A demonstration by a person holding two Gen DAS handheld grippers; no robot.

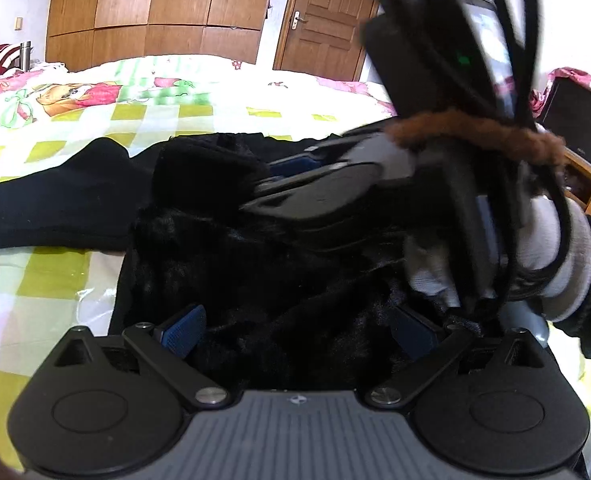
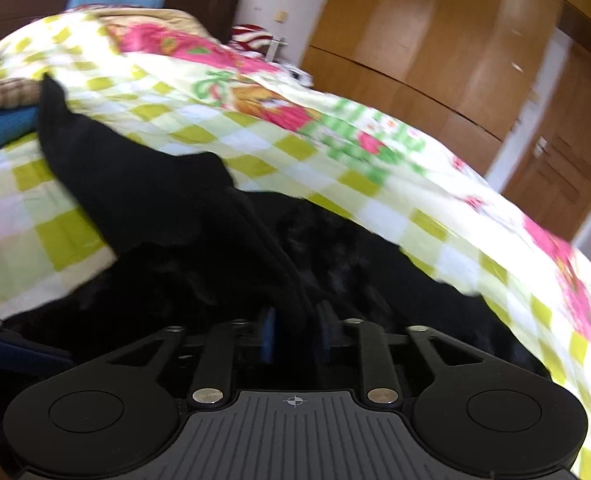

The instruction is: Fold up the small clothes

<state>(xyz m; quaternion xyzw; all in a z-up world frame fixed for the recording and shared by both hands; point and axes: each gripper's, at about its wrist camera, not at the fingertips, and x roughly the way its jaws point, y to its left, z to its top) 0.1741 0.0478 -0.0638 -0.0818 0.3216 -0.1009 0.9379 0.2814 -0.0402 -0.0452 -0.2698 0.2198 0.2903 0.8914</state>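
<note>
One black fleecy garment (image 1: 255, 264) lies bunched on the bed, on a checked green-and-white quilt (image 1: 107, 120) with pink cartoon prints; one smooth black leg or sleeve of it (image 1: 47, 208) trails off to the left in the left wrist view, fuzzy lining showing in the middle heap. Two grippers in play. Left gripper (image 1: 295, 332) sits low over the heap, jaws wide, both blue pads visible, one each side, fabric between them but no pad pressing on it. Right gripper (image 1: 271, 180) comes in from the right in that view, tips buried at a raised fold of the garment; held by a hand (image 1: 559, 256) in a white glove with a dark cuff, black cables (image 1: 511, 40) looping over it and a brown fuzzy band (image 1: 475, 132) around them. In the right wrist view the right gripper (image 2: 295, 336) has jaws narrow, two blue pads close together with a strip of black cloth running up between them; whether the pads actually pinch it, can't tell, frame blurred. Behind: one wooden wardrobe (image 1: 155, 8), one wooden door (image 1: 327, 16) with a metal handle. Far end of the bed: blue folded items (image 2: 3, 128), a striped red-white thing (image 2: 255, 36).
</note>
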